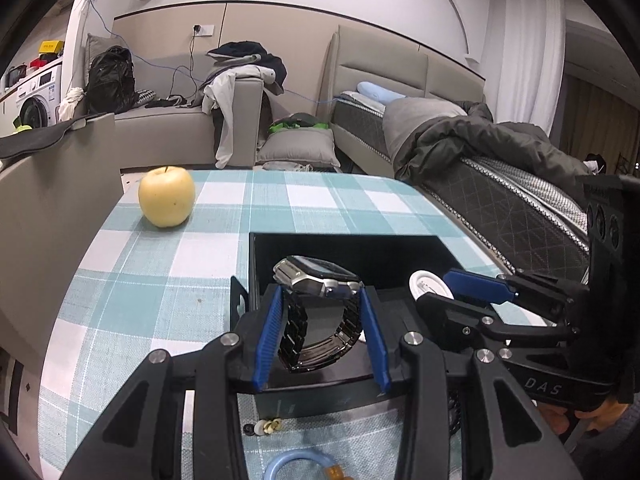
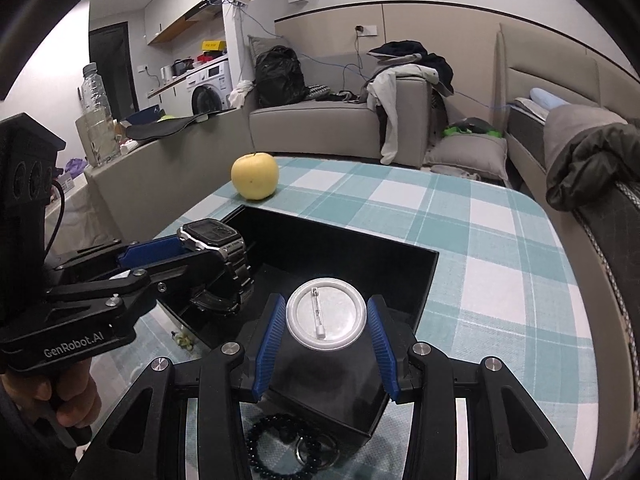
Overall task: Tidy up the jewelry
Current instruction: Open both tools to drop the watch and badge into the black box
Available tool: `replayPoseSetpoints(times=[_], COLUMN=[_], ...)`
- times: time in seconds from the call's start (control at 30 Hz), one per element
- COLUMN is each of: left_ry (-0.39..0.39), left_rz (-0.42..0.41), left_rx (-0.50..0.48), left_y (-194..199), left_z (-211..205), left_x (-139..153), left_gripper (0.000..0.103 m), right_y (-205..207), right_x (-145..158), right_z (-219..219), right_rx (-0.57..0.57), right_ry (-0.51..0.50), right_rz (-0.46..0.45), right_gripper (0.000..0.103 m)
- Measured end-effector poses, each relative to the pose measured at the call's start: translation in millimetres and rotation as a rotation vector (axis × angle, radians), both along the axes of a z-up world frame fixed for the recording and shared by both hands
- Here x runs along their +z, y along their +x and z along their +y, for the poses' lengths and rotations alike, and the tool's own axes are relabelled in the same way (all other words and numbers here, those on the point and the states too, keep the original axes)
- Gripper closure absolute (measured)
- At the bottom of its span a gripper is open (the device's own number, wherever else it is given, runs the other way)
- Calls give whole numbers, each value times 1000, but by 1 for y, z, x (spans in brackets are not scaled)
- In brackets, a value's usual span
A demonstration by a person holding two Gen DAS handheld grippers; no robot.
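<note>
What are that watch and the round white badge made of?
The watch looks like metal: a brushed silvery case and dark, glossy linked bracelet. The pin badge seems to have a dull metal back with a pin clasp and a white rim, possibly plastic. The box is matte black; material unclear.
</note>
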State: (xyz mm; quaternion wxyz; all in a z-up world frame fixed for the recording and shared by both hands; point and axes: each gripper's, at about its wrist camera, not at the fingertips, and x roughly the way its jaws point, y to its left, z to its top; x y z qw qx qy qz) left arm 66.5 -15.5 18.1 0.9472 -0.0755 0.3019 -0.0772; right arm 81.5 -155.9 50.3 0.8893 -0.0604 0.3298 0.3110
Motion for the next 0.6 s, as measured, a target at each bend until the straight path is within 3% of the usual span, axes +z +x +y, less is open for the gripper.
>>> replayPoseSetpoints(times=[0.47, 0.57, 0.6], left_ry=[41, 53, 55], left_rz=[18, 35, 40], left_rx=[2, -2, -3], left_y=[1, 3, 3], left_z=[-6, -7, -7], left_x=[-4, -4, -3], left_gripper=[70, 70, 70], right_y=[0, -4, -6], right_x=[-2, -1, 0], right_z=[3, 6, 7], right_rx=[13, 12, 10], right_ry=[-27, -48, -55], right_rz=[6, -13, -28], right_gripper=[61, 55, 48])
